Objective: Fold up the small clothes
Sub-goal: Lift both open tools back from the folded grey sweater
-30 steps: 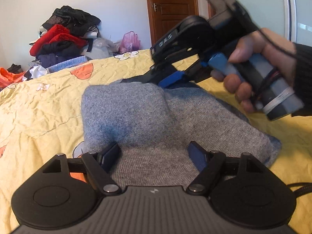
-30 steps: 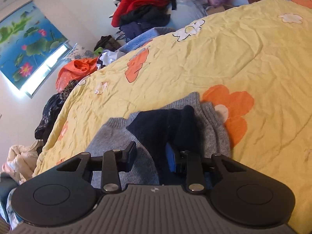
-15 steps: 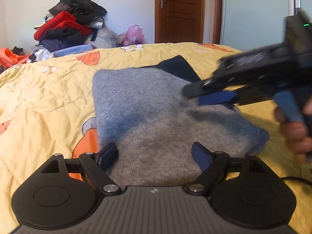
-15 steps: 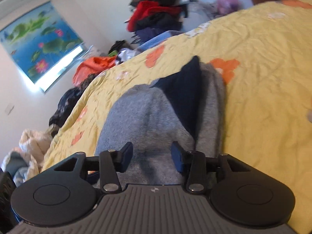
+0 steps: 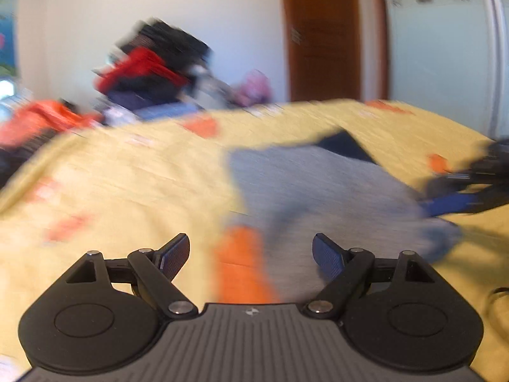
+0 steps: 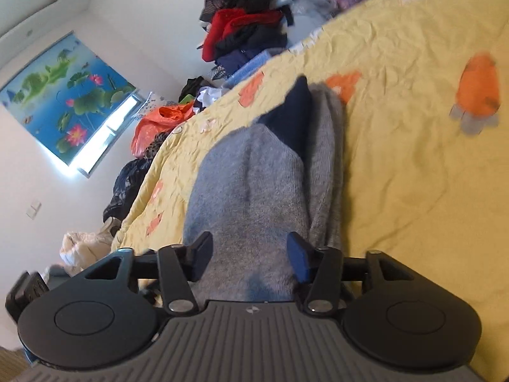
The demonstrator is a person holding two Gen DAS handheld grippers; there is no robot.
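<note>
A yellow bedspread with orange flower prints covers the bed. Past its far edge a heap of clothes is stacked against a white wall, with a lotus picture by a bright window and a brown door further along. No containers show.

The folded grey sweater, a navy patch at its far end, lies flat on the bedspread straight ahead of the right gripper; its jaws are opening, with the near hem between them and neither pad pressing on it. The left gripper is spread wide and holds nothing; the sweater's near corner lies by its right finger. This view is blurred.
</note>
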